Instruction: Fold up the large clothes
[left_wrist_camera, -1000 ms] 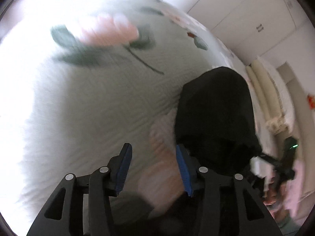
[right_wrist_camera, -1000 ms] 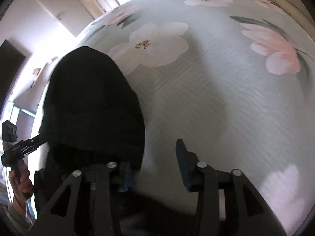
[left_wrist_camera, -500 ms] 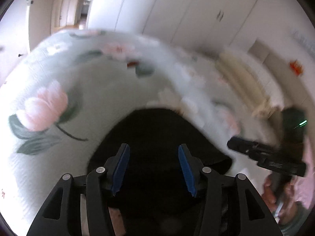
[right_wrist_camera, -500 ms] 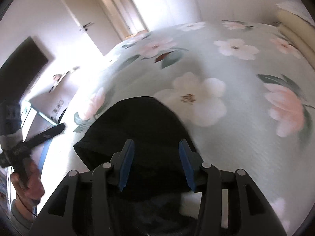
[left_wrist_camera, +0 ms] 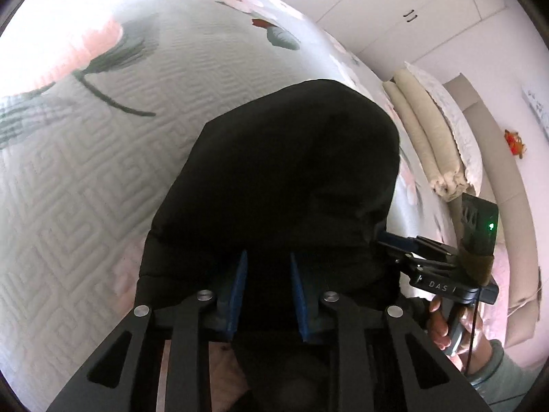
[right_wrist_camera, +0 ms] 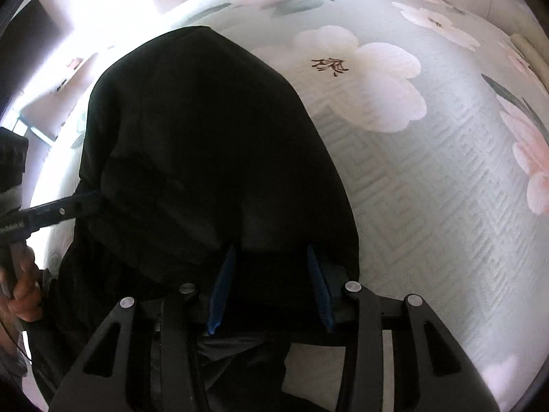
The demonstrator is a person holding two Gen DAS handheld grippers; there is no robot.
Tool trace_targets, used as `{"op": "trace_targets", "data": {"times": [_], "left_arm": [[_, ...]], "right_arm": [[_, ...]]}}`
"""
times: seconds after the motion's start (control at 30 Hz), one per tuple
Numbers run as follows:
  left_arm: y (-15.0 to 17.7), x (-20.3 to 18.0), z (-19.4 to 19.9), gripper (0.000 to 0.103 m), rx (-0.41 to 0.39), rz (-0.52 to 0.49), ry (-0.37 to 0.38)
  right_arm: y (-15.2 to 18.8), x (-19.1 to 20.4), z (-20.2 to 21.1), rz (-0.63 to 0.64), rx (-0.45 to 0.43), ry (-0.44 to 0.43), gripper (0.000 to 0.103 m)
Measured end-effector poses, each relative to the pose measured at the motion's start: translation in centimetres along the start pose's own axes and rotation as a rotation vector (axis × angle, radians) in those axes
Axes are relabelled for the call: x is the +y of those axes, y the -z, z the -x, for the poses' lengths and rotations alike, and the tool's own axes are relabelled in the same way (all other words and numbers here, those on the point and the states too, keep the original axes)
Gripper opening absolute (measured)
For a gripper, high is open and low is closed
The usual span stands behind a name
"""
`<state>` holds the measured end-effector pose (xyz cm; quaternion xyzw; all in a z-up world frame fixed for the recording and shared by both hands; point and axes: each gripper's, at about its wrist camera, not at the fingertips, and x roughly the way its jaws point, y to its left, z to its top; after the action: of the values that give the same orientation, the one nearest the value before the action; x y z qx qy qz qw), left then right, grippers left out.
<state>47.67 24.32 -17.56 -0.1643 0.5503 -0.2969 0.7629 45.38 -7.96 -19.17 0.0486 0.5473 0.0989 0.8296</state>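
A black garment (left_wrist_camera: 284,178) lies folded on the flowered bedspread (left_wrist_camera: 85,158); it also fills the left of the right wrist view (right_wrist_camera: 206,144). My left gripper (left_wrist_camera: 267,267) hovers over its near edge, jaws apart with black cloth between the blue pads; no grip is evident. My right gripper (right_wrist_camera: 271,261) sits over the garment's near right edge, jaws wide apart with cloth beneath. Each gripper shows in the other's view: the right gripper at the garment's right side (left_wrist_camera: 405,243), the left gripper at its left side (right_wrist_camera: 82,202).
The pale green quilted bedspread (right_wrist_camera: 429,189) stretches right and far. Rolled cream bedding (left_wrist_camera: 425,137) lies along the bed's far right side. White wardrobe doors (left_wrist_camera: 394,7) stand behind. A dark screen (right_wrist_camera: 31,34) hangs on the wall at left.
Both grippers have swung down close over the garment's near edge. The left jaws have narrowed somewhat; the right jaws remain wide.
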Motion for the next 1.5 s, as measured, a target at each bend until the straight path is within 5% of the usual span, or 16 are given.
{"op": "trace_targets", "data": {"times": [0.1, 0.17, 0.23, 0.37, 0.63, 0.93, 1.03, 1.1, 1.23, 1.27, 1.33, 1.5], "left_arm": [[0.0, -1.2, 1.9, 0.033, -0.010, -0.021, -0.024], [0.1, -2.1, 4.1, 0.056, -0.058, -0.061, -0.049], [0.3, -3.1, 6.4, 0.067, -0.093, -0.100, -0.085], [-0.8, -2.9, 8.5, 0.076, -0.119, -0.101, -0.078], [-3.4, 1.9, 3.9, 0.077, -0.009, 0.058, -0.015], [-2.6, 1.0, -0.6, 0.077, 0.073, -0.017, -0.028], [-2.5, 0.4, -1.4, 0.076, 0.062, -0.040, -0.030], [-2.7, 0.1, -1.5, 0.067, 0.048, -0.034, -0.028], [-2.1, -2.0, -0.3, 0.024, -0.007, -0.112, -0.121], [-1.5, -3.1, 0.7, 0.020, -0.032, -0.148, -0.135], [-0.6, -4.7, 2.7, 0.017, -0.065, -0.204, -0.149], [3.2, -9.8, 9.9, 0.017, -0.171, -0.334, -0.169]], "right_arm": [[-0.1, -0.1, 1.9, 0.003, 0.006, -0.021, 0.047], [0.2, -1.0, 3.9, -0.017, -0.010, -0.074, 0.052], [0.5, -2.2, 5.6, -0.033, -0.037, -0.125, 0.058], [0.3, -4.8, 7.6, -0.081, -0.055, -0.171, 0.064], [-0.6, -8.6, 4.4, -0.263, 0.021, -0.352, 0.066], [-0.7, -8.0, -0.4, -0.301, 0.082, -0.470, 0.068], [-1.0, -7.7, -1.0, -0.309, 0.077, -0.516, 0.068], [-1.3, -6.8, -1.9, -0.301, 0.086, -0.547, 0.067], [-1.8, -3.2, -2.5, -0.210, 0.086, -0.456, 0.038], [-1.7, -2.7, -1.8, -0.206, 0.070, -0.434, 0.034], [-1.5, -1.5, 0.4, -0.172, 0.021, -0.418, 0.020], [0.2, 3.1, 9.2, -0.001, -0.108, -0.324, 0.017]]}}
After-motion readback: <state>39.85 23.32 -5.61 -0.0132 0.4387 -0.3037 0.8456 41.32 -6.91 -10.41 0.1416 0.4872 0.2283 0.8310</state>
